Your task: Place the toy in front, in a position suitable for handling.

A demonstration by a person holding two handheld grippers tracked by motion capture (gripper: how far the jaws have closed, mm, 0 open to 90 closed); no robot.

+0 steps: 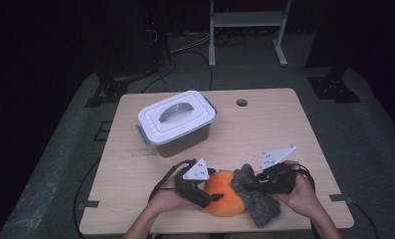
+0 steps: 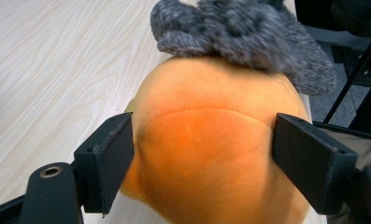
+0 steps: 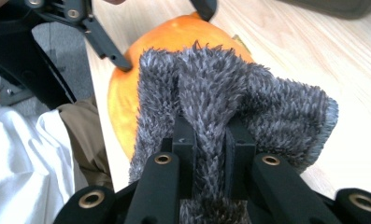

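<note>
An orange soft ball (image 1: 225, 198) lies near the table's front edge. My left gripper (image 1: 211, 193) grips it from the left. In the left gripper view its two black pads (image 2: 109, 158) press on either side of the orange ball (image 2: 206, 140). A grey fuzzy cloth (image 1: 260, 203) drapes over the ball's right side. My right gripper (image 1: 249, 185) is shut on it. In the right gripper view its jaws pinch a fold of the cloth (image 3: 230, 93) in my right gripper (image 3: 210, 140), with the orange ball (image 3: 124, 98) behind. The cloth (image 2: 248, 32) covers the ball's far side.
A grey box with a white handled lid (image 1: 177, 119) stands at the back left of the wooden table (image 1: 284, 129). A round hole (image 1: 242, 102) is near the table's far edge. The person's lap and white shirt (image 3: 29, 154) lie just past the front edge.
</note>
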